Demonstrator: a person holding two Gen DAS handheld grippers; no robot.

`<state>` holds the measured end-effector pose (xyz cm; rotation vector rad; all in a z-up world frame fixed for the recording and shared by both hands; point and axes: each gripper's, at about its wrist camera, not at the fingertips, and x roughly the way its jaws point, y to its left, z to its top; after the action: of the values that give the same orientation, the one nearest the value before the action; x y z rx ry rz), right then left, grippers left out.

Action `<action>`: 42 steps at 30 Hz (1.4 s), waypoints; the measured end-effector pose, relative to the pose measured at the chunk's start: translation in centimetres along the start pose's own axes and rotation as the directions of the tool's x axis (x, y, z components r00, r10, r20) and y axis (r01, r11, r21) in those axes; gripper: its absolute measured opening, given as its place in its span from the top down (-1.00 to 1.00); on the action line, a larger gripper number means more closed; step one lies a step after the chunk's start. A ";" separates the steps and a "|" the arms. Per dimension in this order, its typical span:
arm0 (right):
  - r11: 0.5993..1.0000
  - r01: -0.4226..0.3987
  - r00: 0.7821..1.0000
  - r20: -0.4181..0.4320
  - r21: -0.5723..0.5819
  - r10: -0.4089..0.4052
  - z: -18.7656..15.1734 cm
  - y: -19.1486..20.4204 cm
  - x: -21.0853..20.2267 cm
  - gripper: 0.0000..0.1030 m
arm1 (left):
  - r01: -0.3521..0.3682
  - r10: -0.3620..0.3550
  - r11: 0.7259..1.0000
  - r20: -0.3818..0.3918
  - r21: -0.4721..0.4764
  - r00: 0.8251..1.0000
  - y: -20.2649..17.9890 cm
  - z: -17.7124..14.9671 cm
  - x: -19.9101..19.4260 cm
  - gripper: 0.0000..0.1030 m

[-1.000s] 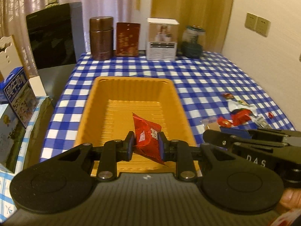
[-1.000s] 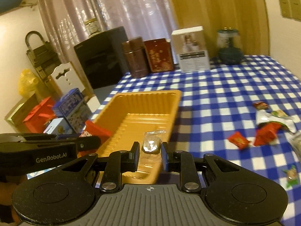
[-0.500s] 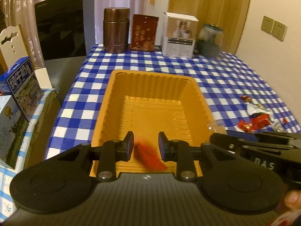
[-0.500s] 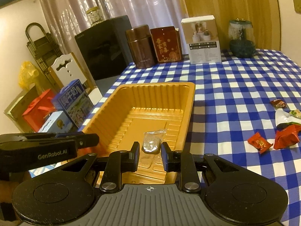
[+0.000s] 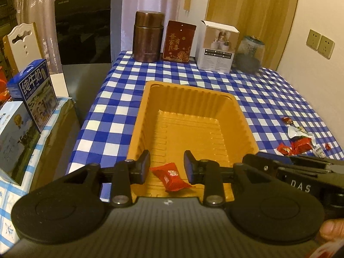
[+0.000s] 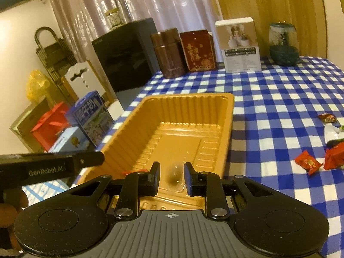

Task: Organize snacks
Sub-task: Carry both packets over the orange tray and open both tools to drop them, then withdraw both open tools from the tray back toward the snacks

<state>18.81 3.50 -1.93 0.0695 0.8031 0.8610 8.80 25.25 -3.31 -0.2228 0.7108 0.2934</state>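
A red wrapped candy lies flat on the ribbed floor of the orange tray, at the tray's 6 o'clock end. It sits between the fingers of the left gripper, which stand wide apart and touch nothing. In the right wrist view only a thin red edge of it shows behind that gripper's left finger.

The right gripper also hangs over the near end of the tray, fingers parted with a clear gap on each side. Between them is a clear-wrapped snack with a dark centre; it is blurred, and whether it rests on the tray floor cannot be told.

At 3 o'clock of the tray, loose snacks lie on the blue-and-white checked tablecloth. About five show in the left view, partly overlapping and partly cut off by the right gripper's body, so the count is unsure.

Along the table's 12 o'clock edge stand four things: a brown canister, a red pouch with gold Chinese characters, a white box with small unreadable print, and a glass jar.

The grippers' sides read "DAS" and "GenRobot.AI". At 9 o'clock, a blue carton reads 纯牛奶.
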 end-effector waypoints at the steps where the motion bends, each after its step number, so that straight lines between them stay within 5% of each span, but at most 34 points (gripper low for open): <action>1: 1.000 -0.005 1.000 0.004 -0.001 0.005 0.1 0.1 0.0 0.50 | -0.001 0.001 1.000 0.000 -0.002 1.000 0.1 -0.1 -0.1 0.41; 3: 1.000 -0.005 1.000 0.010 0.007 0.005 0.2 0.1 -0.1 -0.11 | -0.003 0.003 1.000 0.004 -0.005 1.000 0.1 -0.2 -0.4 0.41; 4: 1.000 -0.004 1.000 0.020 0.013 0.004 0.1 0.1 -0.4 -0.22 | -0.003 0.003 1.000 0.006 -0.005 1.000 0.1 -0.2 -0.6 0.41; 17: 0.990 0.122 0.990 0.068 0.077 -0.127 -2.3 -3.2 -8.3 -0.24 | 0.041 -0.040 0.999 0.041 -0.017 0.998 -3.2 -1.4 -4.1 0.22; 30: 0.929 0.296 0.942 0.095 0.221 -0.323 -5.2 -8.6 -17.5 -0.24 | 0.178 -0.179 0.984 0.048 0.020 0.983 -11.8 -3.5 -6.7 -0.11; 42: 0.877 0.372 0.904 0.093 0.303 -0.416 -7.7 -12.6 -21.6 -0.24 | 0.245 -0.246 0.967 -0.003 0.063 0.969 -18.3 -5.6 -6.5 -0.33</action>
<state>13.63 -21.98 1.10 0.2120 0.7520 0.3434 6.90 5.22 -1.29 -0.2477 0.6790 0.0348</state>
